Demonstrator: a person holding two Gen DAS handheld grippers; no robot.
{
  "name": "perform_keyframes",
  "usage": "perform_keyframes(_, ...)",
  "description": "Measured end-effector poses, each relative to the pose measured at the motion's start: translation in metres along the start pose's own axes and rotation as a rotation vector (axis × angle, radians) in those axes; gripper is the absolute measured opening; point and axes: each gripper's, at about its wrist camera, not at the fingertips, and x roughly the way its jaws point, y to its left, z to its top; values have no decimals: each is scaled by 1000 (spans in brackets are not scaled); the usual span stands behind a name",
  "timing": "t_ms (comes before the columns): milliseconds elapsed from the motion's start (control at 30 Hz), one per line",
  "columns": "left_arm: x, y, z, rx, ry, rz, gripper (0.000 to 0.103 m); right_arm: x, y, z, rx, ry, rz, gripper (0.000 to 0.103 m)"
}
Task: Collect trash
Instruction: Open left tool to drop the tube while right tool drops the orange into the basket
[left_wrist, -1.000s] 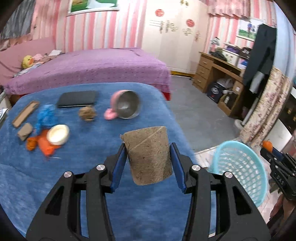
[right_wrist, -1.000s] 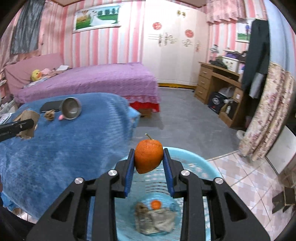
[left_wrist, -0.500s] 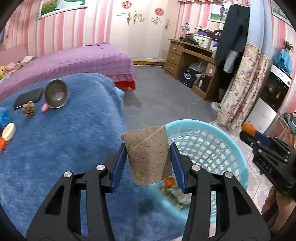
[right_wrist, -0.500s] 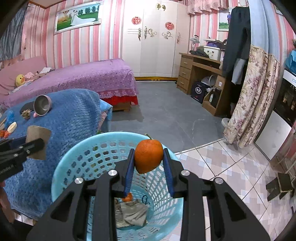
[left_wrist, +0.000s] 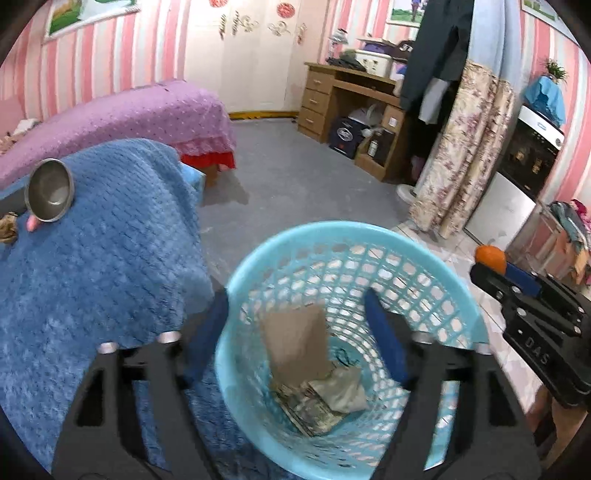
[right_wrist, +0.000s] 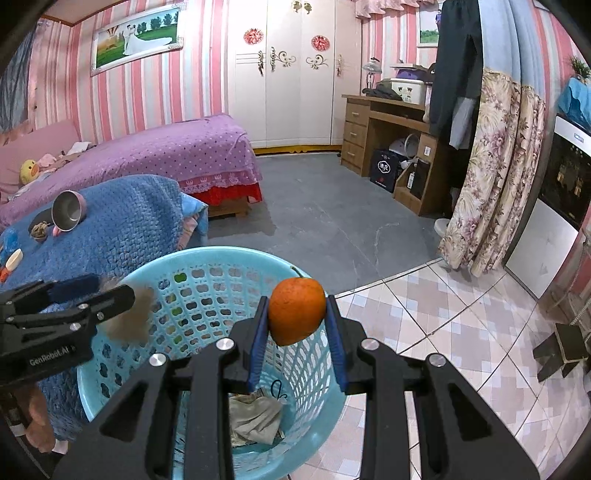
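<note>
My left gripper (left_wrist: 295, 339) hangs over the blue basket (left_wrist: 458, 291); its jaws have just been opening and now stand released, nothing pressed between them; the brown cardboard tube (left_wrist: 295, 345) appears to be dropping free inside the basket, though blur makes that hard to confirm; crumpled paper (left_wrist: 332, 395) lies at the bottom; my right gripper (right_wrist: 297, 317) clenches an orange (right_wrist: 296, 315) above the basket's rim; a steel bowl (left_wrist: 50, 190) rests on the blue-covered counter (left_wrist: 92, 266).
</note>
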Motion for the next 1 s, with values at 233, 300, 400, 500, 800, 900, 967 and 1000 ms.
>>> perform_keyframes(233,-19,27,5,4,-41,51,93,4,5,-4,3,5,-7,30)
perform_keyframes(300,-25,39,6,-18,-44,54,94,7,8,-4,7,5,-5,31)
perform_keyframes(400,-33,58,5,-43,-38,65,94,10,16,-2,19,-2,0,32)
perform_keyframes(500,-41,74,3,-55,-37,80,95,13,25,0,21,0,-4,41)
perform_keyframes(800,-76,113,5,-64,-56,123,97,6,56,4,19,-9,-28,94)
perform_keyframes(900,-94,130,7,-62,-67,152,97,-2,72,12,22,-34,-13,95)
perform_keyframes(967,-106,145,8,-67,-67,172,97,-6,86,19,19,-47,5,95)
perform_keyframes(1000,-113,156,9,-72,-68,188,97,-9,97,24,12,-58,20,96)
